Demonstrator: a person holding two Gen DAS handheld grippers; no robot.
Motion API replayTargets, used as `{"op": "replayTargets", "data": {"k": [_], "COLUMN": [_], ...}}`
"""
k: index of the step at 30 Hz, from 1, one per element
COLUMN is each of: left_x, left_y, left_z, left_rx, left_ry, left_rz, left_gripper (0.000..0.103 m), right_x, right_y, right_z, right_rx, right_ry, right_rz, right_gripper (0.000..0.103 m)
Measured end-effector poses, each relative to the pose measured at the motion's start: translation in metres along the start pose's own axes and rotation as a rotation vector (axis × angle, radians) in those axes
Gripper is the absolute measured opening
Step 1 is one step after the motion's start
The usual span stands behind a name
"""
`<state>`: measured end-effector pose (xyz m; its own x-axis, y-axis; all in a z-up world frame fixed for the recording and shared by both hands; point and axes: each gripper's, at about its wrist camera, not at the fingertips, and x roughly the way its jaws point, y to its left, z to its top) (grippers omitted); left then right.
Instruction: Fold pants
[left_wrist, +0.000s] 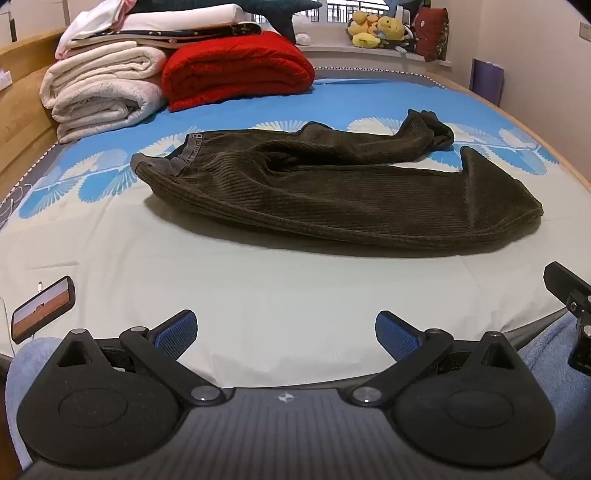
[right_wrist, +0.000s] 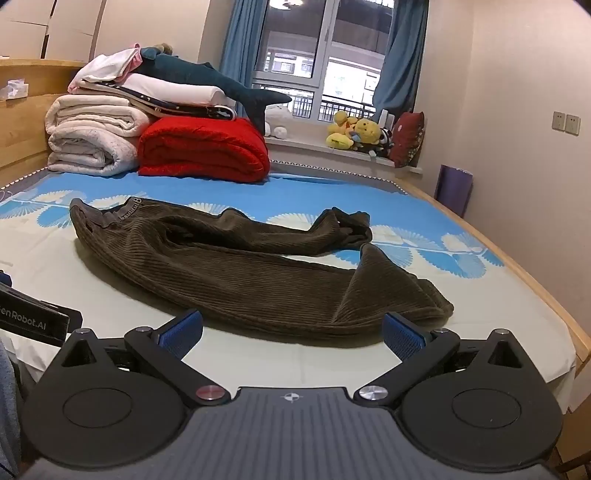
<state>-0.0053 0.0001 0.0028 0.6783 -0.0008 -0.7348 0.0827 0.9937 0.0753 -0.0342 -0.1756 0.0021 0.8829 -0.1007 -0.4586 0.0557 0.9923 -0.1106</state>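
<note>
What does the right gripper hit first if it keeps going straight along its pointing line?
Most likely the near leg of the brown corduroy pants, lying just ahead of the open right gripper. Depth is unclear; it could meet the bedsheet first.

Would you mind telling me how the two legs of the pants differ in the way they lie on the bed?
The near leg lies broad and fairly flat; the far leg is narrower and rumpled. The near leg's cuff is turned up into a peak, while the far leg's cuff is bunched. Both are dark brown corduroy, run rightward from the waistband, and lie untouched on the bed.
</note>
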Motion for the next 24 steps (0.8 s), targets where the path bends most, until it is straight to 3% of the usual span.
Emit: {"op": "replayTargets", "data": {"k": [24], "left_x": [-0.0051], "left_y": [-0.0015], "left_z": [-0.0036], "left_rx": [0.007], "left_ry": [-0.014], "left_rz": [-0.001], "left_gripper": [0.103], "right_x": [-0.0044], "right_y": [0.0093], "right_z": [-0.0016], "right_rx": [-0.005], "right_ry": [-0.005], "right_rz": [0.002], "right_gripper": [0.102]}}
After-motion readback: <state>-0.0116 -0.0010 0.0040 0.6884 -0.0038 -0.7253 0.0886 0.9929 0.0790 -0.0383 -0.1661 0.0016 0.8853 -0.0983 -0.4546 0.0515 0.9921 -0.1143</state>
